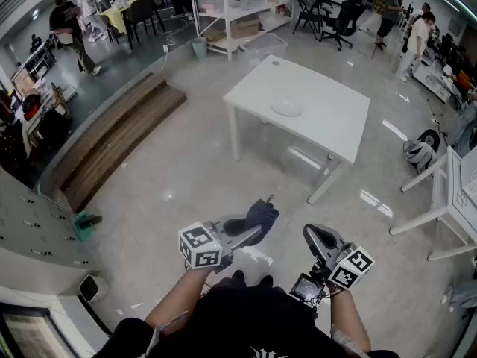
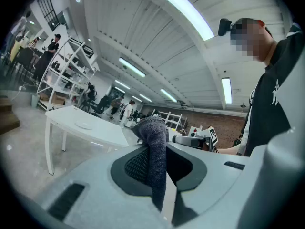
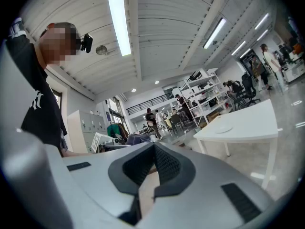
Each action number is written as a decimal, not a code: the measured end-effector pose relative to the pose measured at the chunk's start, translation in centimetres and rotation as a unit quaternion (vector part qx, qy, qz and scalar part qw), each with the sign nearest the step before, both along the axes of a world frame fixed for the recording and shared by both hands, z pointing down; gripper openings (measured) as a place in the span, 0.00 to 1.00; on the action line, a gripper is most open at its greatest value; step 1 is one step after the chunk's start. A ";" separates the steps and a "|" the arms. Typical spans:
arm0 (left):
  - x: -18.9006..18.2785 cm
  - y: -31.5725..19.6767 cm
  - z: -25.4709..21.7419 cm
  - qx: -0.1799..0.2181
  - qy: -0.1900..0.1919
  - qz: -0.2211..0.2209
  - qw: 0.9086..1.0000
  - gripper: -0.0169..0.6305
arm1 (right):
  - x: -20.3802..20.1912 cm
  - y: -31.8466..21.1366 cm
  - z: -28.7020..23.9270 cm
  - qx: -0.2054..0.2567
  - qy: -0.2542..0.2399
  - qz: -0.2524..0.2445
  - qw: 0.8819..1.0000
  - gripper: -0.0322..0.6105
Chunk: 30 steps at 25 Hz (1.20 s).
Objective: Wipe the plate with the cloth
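While left gripper [image 1: 248, 234] pinches cloth [image 1: 262, 214] by one fold, right gripper [image 1: 317, 238] closed empty, cloth may slip loose before reaching plate [image 1: 286, 108].

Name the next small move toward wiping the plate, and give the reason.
Probably step forward toward the table. The left gripper is shut on the cloth, so the tool is in hand, but the plate lies on the table well ahead of both grippers, out of reach from here. The right gripper is shut and empty.
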<state>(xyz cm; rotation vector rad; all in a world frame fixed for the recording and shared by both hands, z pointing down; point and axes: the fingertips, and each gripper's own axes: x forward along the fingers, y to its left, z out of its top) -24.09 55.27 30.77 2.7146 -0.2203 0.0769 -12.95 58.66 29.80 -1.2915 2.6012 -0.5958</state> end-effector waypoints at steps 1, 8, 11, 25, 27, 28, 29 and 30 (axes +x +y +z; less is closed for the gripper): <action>0.0 -0.1 -0.2 0.001 -0.001 0.000 1.000 0.10 | 0.0 -0.2 -0.2 0.000 0.001 -0.002 1.000 0.06; 0.2 -0.5 -0.4 0.001 -0.005 0.001 1.000 0.10 | 0.2 -0.6 -0.3 0.000 0.004 -0.006 1.000 0.06; 0.6 -0.7 -0.3 0.000 -0.006 0.002 1.000 0.10 | 0.7 -0.7 -0.1 0.000 0.007 -0.004 1.000 0.06; 6.0 -3.0 1.7 -0.018 -0.017 -0.025 0.999 0.10 | 6.3 -2.4 1.6 -0.010 0.044 0.017 0.999 0.06; 7.4 -3.4 2.2 -0.018 -0.019 -0.031 0.999 0.10 | 7.7 -3.1 2.0 -0.009 0.043 0.018 0.999 0.06; 8.1 -3.6 2.4 -0.020 -0.019 -0.033 0.999 0.10 | 8.4 -3.5 2.2 -0.010 0.042 0.018 0.999 0.06; 8.8 -3.7 2.6 -0.021 -0.019 -0.033 0.999 0.10 | 9.0 -3.9 2.4 -0.011 0.041 0.019 0.999 0.06; 9.4 -3.9 2.9 -0.022 -0.021 -0.033 0.999 0.10 | 9.6 -4.3 2.4 -0.009 0.038 0.019 0.999 0.06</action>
